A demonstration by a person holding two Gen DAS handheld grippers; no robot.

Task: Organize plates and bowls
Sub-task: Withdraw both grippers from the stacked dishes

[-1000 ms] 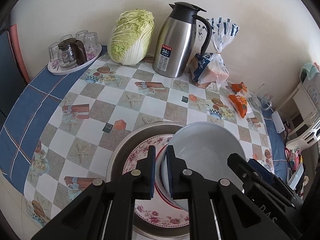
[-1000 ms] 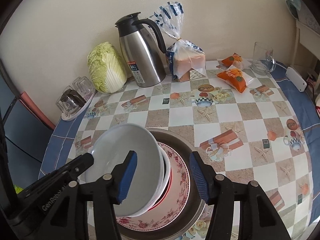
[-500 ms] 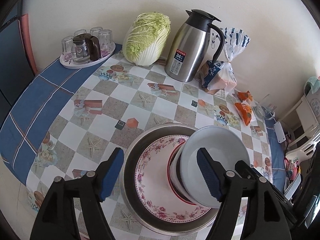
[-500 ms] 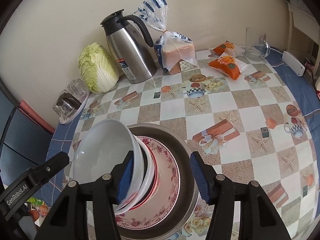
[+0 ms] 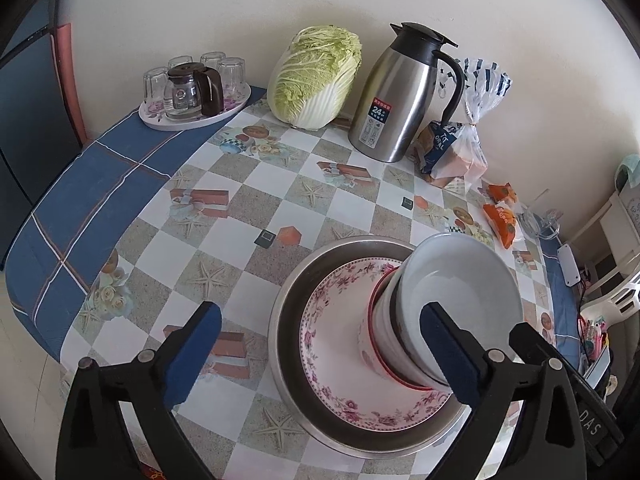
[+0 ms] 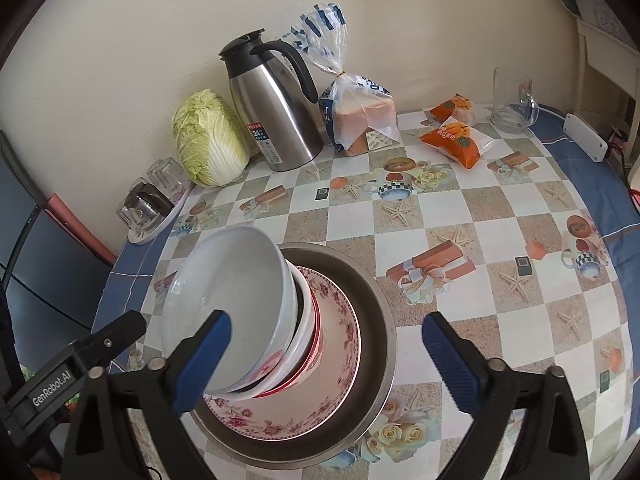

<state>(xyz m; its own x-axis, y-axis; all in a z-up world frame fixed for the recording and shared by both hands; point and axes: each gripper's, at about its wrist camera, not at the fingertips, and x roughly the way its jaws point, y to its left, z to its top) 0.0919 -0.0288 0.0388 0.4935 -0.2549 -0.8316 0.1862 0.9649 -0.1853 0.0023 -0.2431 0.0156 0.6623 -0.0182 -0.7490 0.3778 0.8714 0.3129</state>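
Both your grippers have just been opening and neither is pinching anything now: the left gripper has its right pad by the bowl stack with nothing pressed, and the right gripper has its jaws spread wide either side of the stack. The white bowl sits on top of the nested bowls, on the floral plate, inside the steel basin at the near edge of the table. I'd say pull both straight back slowly so a pad doesn't clip that top rim; it looks a bit tilted.
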